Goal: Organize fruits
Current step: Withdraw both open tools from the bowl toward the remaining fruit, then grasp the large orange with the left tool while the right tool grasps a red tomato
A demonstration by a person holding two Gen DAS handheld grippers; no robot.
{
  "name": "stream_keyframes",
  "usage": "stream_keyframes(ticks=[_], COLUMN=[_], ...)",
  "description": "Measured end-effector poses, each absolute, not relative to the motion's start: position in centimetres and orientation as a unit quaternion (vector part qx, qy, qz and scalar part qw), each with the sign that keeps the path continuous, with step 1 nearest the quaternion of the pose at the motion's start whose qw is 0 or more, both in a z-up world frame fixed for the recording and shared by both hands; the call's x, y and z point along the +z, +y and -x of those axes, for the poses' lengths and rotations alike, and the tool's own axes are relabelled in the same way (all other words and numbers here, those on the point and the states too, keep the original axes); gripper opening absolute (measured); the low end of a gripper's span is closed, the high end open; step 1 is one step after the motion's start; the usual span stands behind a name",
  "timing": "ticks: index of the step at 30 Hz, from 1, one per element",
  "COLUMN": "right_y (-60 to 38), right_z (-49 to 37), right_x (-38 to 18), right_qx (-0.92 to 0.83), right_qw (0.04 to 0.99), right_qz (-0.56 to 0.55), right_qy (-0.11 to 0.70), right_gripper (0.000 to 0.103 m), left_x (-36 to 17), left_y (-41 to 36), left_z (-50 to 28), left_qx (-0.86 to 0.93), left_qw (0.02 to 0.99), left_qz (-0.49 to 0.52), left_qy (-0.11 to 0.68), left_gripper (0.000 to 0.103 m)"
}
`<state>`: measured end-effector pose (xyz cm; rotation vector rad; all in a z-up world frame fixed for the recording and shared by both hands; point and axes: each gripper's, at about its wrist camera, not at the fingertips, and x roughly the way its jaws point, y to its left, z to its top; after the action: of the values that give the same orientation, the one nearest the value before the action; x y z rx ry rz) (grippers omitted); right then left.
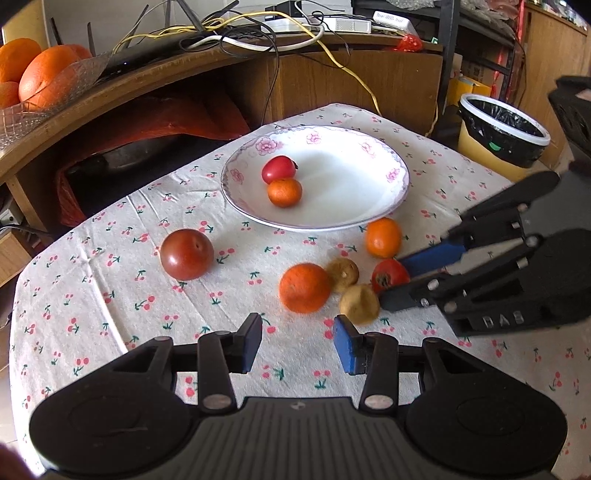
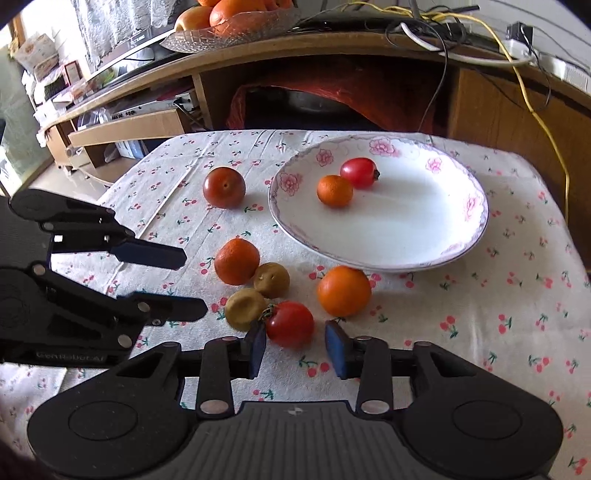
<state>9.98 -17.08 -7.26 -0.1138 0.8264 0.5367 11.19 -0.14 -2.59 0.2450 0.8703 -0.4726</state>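
Observation:
A white flowered plate [image 1: 384, 206] [image 2: 424, 254] holds a small red tomato [image 1: 279, 168] [image 2: 359, 172] and a small orange [image 1: 284, 192] [image 2: 334, 191]. On the cherry-print cloth lie a dark red tomato [image 1: 187, 253] [image 2: 224, 187], two oranges [image 1: 305, 287] [image 1: 383, 237], two brown fruits [image 1: 342, 274] [image 1: 359, 304] and a red tomato [image 1: 389, 275] [image 2: 290, 324]. My right gripper [image 2: 295, 349] [image 1: 393, 280] is open with its fingers on either side of this red tomato. My left gripper [image 1: 297, 345] [image 2: 192, 282] is open and empty, in front of the near orange.
A wooden shelf behind the table carries a glass bowl of oranges [image 1: 33, 77] [image 2: 236, 18] and cables [image 1: 258, 33]. A yellow bin with a black liner [image 1: 498, 136] stands at the right beyond the table edge.

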Motion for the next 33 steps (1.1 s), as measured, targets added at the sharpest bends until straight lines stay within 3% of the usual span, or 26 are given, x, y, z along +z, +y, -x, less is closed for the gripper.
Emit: stream_keyframes(ticks=[15,20,33], right_y=[-18.6,-18.8,-18.3], right_z=[-9.4,-9.6,-9.0], right_x=[-7.0,-6.8,-6.6], right_qx=[0.253,0.251,0.253], right_qw=[0.870,0.869,0.870], right_qz=[0.025,0.020,0.061], right_qy=[0.422,0.425,0.418], right_gripper=[0.023,0.024,0.024], left_x=[-4.1,-3.9,-3.0], left_y=[-2.3,-2.4,0.2], left_z=[-13.6,-13.6,-11.1], left_qx=[-0.224,-0.227,-0.234], left_qw=[0.876,0.877,0.864], left_qz=[-0.130,-0.118,-0.138], left_qy=[0.407,0.408,0.425], left_gripper=[0.050,0.042,0.042])
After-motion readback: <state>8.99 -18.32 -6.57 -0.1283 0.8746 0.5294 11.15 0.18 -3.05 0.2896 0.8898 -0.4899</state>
